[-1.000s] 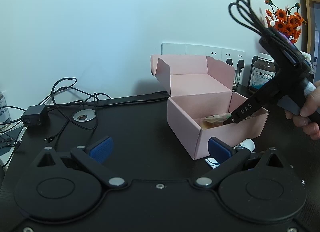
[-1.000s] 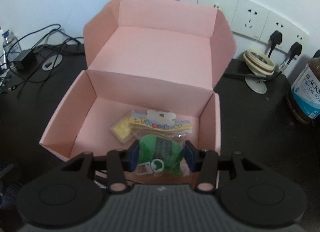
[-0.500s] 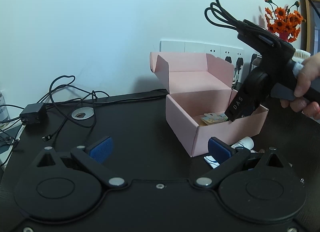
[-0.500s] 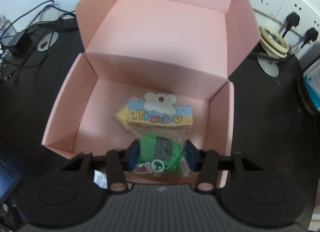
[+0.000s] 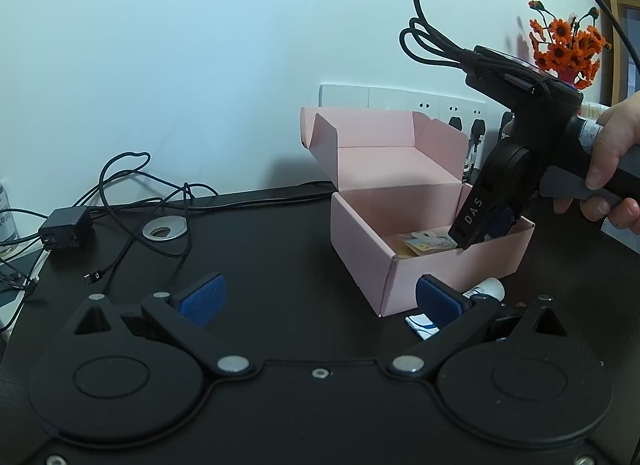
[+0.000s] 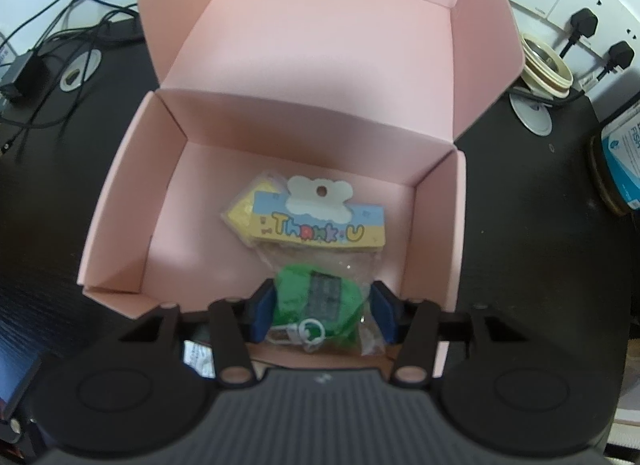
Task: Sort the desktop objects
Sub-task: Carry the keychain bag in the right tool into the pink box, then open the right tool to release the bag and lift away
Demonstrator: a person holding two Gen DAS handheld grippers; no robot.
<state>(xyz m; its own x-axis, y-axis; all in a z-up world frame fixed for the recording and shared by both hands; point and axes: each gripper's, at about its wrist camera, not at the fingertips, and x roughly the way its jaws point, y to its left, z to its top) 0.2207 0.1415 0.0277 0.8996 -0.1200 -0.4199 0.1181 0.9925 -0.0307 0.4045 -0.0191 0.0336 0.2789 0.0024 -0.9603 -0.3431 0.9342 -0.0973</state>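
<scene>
**Green toy packet between parting fingers inside the pink box**

The left gripper [image 5: 318,297] hangs wide open and empty above the black desk [image 5: 260,245]. The right gripper [image 6: 320,311] is opening; its blue fingers [image 6: 260,311] flank a crinkly clear packet [image 6: 320,301] holding a rounded green toy. The packet's long axis runs away from the fingers, its "Thank U" card header farthest, inside the matte pink box [image 6: 120,193].

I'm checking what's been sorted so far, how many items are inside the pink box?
2 show: a green toy in a clear packet at the near wall of the pink box, between the right hand-held gripper's opening jaws, and a yellow piece partly beneath its header card. More may be hidden.
</scene>
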